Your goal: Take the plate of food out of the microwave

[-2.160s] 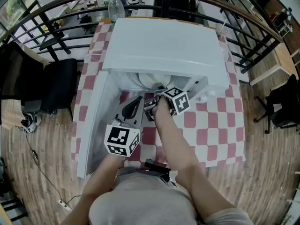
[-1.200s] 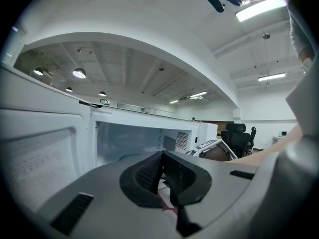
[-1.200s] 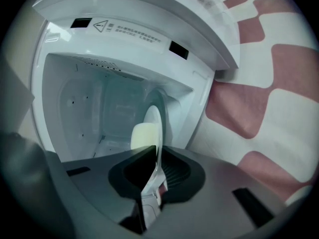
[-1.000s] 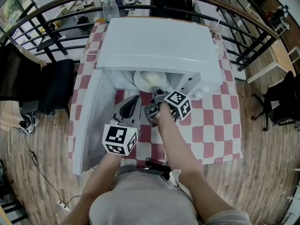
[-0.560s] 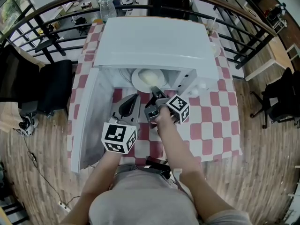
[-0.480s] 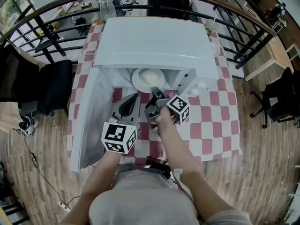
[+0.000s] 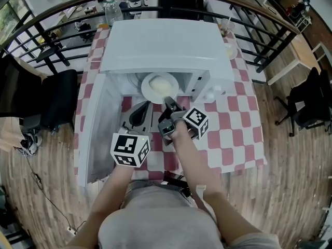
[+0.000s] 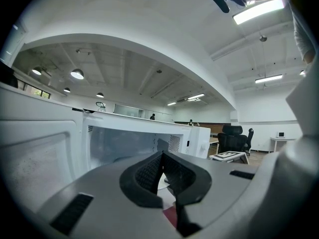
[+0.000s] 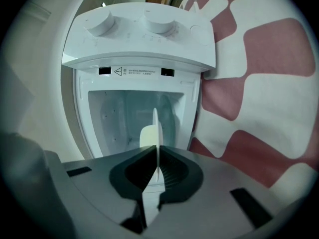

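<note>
A white microwave (image 7: 166, 43) stands on the checkered table with its door (image 7: 91, 134) swung open to the left. A white plate (image 7: 155, 84) with pale food sits half out of the cavity mouth. My right gripper (image 7: 168, 102) is shut on the plate's near rim. In the right gripper view the plate (image 9: 155, 128) shows edge-on, pinched between the dark pads of that gripper (image 9: 157, 158), with the knob panel (image 9: 144, 26) above. My left gripper (image 7: 142, 112) hangs beside it, just left of the plate. Seen from its own camera, the left gripper (image 8: 162, 169) is shut on nothing and faces the cavity (image 8: 124, 143).
A red-and-white checkered cloth (image 7: 233, 123) covers the table. A black railing (image 7: 62, 32) runs behind it. A water bottle (image 7: 111, 9) and a small bowl (image 7: 228, 50) stand at the far edge. Black chairs stand at the left (image 7: 57, 95) and the right (image 7: 306, 102).
The right gripper has drawn back toward me with the plate, so more of the plate shows outside the cavity. The left gripper has stayed where it was.
</note>
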A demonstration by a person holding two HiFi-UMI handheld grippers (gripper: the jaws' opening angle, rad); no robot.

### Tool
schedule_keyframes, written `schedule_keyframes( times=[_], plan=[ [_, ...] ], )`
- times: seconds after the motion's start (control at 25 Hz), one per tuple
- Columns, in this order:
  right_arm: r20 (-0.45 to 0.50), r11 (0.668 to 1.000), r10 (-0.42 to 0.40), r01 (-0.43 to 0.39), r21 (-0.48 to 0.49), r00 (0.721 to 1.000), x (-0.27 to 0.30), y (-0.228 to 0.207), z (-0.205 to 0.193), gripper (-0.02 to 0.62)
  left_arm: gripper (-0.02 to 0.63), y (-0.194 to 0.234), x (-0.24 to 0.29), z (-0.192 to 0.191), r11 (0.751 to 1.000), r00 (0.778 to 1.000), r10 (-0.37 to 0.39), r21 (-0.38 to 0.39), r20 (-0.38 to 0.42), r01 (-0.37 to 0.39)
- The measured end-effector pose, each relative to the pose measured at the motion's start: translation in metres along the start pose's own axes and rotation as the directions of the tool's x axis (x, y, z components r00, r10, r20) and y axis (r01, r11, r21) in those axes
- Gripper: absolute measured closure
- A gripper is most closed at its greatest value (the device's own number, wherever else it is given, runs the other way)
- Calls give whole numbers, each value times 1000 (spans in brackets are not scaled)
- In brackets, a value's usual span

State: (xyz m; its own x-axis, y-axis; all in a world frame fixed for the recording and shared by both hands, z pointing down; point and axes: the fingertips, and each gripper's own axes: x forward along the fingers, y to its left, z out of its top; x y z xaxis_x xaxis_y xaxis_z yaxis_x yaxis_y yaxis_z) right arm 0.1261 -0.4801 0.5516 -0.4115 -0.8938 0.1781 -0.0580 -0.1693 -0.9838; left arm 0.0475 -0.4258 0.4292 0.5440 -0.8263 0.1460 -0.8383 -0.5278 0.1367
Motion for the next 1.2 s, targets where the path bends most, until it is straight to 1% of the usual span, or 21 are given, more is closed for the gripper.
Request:
schedule_keyframes(
  times=[0.6, 0.88, 1.2],
  plan=[
    [15, 999, 51, -51, -17, 999, -45, 23, -15, 560, 603, -16, -22, 5, 1000, 1000, -4, -4, 31, 4],
    [41, 996, 83, -82, -19, 996, -66, 35, -16, 560, 603, -21, -29, 11, 1000, 999, -9, -6, 50, 10],
    [69, 995, 97, -94, -38, 993, -92, 46, -22, 560, 603, -30, -38, 13, 1000, 998, -22, -5, 61, 22]
  ],
)
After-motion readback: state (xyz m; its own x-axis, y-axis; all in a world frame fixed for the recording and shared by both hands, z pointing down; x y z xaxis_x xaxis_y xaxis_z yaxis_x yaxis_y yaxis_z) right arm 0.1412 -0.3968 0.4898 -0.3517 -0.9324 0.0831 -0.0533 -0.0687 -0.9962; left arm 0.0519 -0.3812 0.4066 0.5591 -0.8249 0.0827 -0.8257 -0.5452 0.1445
